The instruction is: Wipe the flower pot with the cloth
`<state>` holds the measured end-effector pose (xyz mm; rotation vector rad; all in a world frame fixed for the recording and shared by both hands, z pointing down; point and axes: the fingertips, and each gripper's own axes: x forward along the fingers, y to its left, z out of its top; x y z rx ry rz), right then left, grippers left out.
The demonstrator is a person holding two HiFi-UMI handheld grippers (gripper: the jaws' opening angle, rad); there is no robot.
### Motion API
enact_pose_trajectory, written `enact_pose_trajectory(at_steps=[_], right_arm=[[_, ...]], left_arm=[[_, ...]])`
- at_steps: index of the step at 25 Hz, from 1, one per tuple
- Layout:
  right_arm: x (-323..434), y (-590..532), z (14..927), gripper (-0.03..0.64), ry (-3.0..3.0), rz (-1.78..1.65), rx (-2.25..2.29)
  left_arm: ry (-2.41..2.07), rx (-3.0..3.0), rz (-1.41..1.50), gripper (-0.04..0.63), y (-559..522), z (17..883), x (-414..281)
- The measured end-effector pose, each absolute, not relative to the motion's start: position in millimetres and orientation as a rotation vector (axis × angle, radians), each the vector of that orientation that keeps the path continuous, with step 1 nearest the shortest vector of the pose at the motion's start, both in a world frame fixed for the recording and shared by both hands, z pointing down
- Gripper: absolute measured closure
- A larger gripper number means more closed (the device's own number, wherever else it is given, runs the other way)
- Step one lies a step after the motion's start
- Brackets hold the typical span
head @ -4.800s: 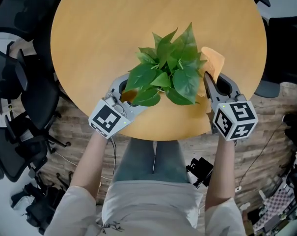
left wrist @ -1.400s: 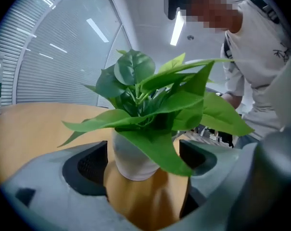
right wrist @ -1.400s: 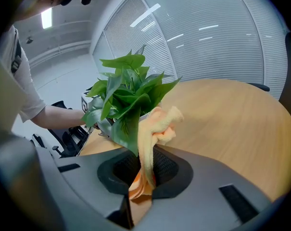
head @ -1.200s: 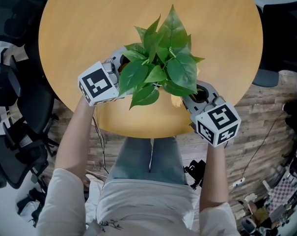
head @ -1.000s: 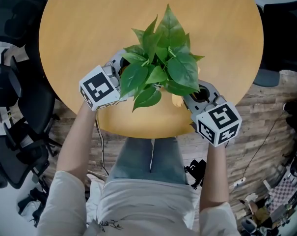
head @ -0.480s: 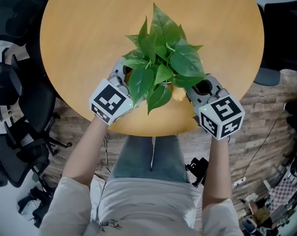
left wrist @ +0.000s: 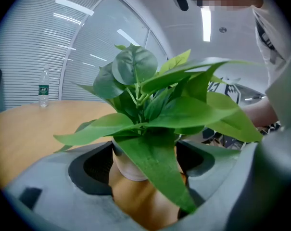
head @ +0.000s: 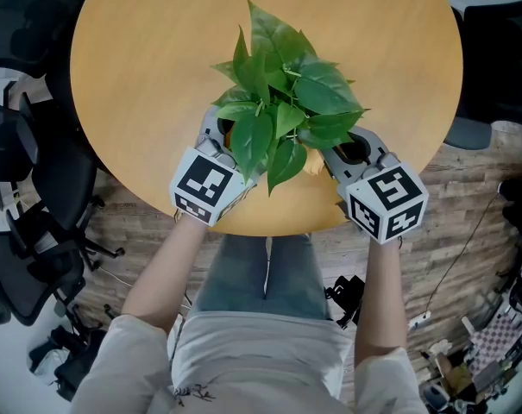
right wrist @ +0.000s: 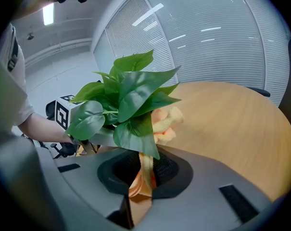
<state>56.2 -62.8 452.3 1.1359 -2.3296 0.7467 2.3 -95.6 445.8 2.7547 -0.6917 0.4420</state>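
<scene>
A leafy green plant (head: 282, 102) hides its pot from the head view. The left gripper view shows the pale flower pot (left wrist: 127, 165) held between the two jaws of my left gripper (left wrist: 145, 163), which is shut on it. Seen from the head, my left gripper (head: 230, 141) is at the plant's near left. My right gripper (head: 328, 158) is at the plant's near right, shut on an orange cloth (right wrist: 143, 174). The cloth's loose bunch (right wrist: 165, 123) lies against the plant's base, and a bit of cloth (head: 312, 164) shows under the leaves.
The round wooden table (head: 157, 41) ends just before both grippers, and the person's lap lies below its edge. A water bottle (left wrist: 44, 88) stands far back on the table. Black office chairs (head: 36, 188) stand left of the table, and cables and clutter lie on the floor.
My left gripper has swung from the plant's left side round to its near left, and the plant has turned with it. The right gripper with the cloth has barely moved.
</scene>
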Motion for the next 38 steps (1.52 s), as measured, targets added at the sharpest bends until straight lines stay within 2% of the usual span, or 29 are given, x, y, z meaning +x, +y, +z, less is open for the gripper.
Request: enact_pose_trajectory(at_steps=[26,38], right_arm=[[46.3,-46.5,457.6,0.568,-2.352,0.774,1.108],[47.7,-49.0,458.9,0.568,-2.350,0.783,1.108]], left_arm=[[-0.969,2.616,0.417,0.172,-100.8,447.0,3.5],[-0.625,2.783,0.427,0.161,-96.5,444.9,-15.3]])
